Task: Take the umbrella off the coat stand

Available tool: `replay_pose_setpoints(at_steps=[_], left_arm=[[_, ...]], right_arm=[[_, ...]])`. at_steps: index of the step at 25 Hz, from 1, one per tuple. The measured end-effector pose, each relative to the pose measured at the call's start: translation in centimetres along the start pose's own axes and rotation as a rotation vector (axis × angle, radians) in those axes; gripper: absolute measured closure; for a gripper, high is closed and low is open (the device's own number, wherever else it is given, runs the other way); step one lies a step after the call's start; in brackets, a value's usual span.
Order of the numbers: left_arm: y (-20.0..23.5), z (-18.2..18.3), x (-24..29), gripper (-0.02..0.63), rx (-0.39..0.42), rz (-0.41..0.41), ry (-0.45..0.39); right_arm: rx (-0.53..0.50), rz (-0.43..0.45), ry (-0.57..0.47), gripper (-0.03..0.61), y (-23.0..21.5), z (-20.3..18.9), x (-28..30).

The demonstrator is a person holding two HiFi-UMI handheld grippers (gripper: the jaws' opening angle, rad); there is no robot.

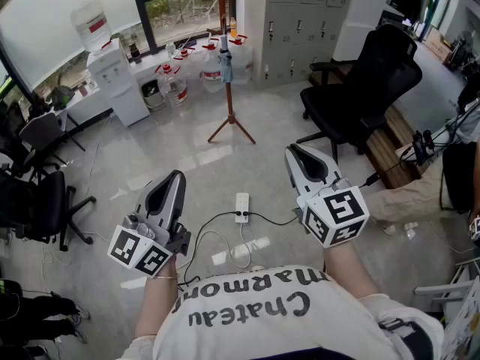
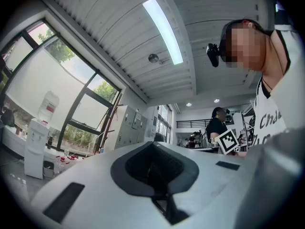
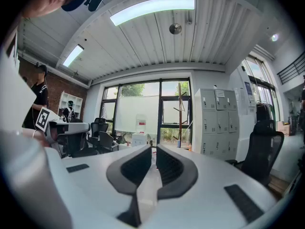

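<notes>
A brown wooden coat stand (image 1: 223, 51) stands on tripod feet far across the grey floor, by the window. A small folded blue umbrella (image 1: 225, 64) hangs on its pole. Both grippers are held low near my body, well short of the stand. My left gripper (image 1: 175, 180) is shut and holds nothing. My right gripper (image 1: 298, 156) is also shut and empty, with its pads together. In the right gripper view the stand (image 3: 180, 109) and the umbrella (image 3: 178, 143) show just right of the right gripper (image 3: 153, 149). In the left gripper view the stand's pole (image 2: 107, 128) rises left of the left gripper (image 2: 153, 146).
A black office chair (image 1: 367, 88) stands to the right of the path. A white power strip (image 1: 241, 207) with cables lies on the floor between the grippers. A water dispenser (image 1: 112, 73), water jugs (image 1: 172, 85) and grey lockers (image 1: 300, 13) line the far wall.
</notes>
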State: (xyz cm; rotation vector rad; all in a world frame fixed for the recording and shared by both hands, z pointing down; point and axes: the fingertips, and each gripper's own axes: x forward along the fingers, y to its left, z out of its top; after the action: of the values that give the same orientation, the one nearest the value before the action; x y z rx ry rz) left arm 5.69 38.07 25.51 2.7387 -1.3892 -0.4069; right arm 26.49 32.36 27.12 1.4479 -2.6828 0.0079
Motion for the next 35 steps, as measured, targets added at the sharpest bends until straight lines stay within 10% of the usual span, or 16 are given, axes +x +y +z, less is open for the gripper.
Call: replay_pose_setpoints(at_steps=[22, 35], left_arm=[[1.2, -2.3, 0.7, 0.590, -0.040, 0.109, 0.009], [14.0, -0.8, 5.2, 0.589, 0.029, 0.036, 0.043]], right_arm=[[0.146, 0.108, 0.069, 0.531, -3.2, -4.3, 3.8], [0.259, 0.081, 0.065, 0.531, -1.7, -3.5, 15.9]])
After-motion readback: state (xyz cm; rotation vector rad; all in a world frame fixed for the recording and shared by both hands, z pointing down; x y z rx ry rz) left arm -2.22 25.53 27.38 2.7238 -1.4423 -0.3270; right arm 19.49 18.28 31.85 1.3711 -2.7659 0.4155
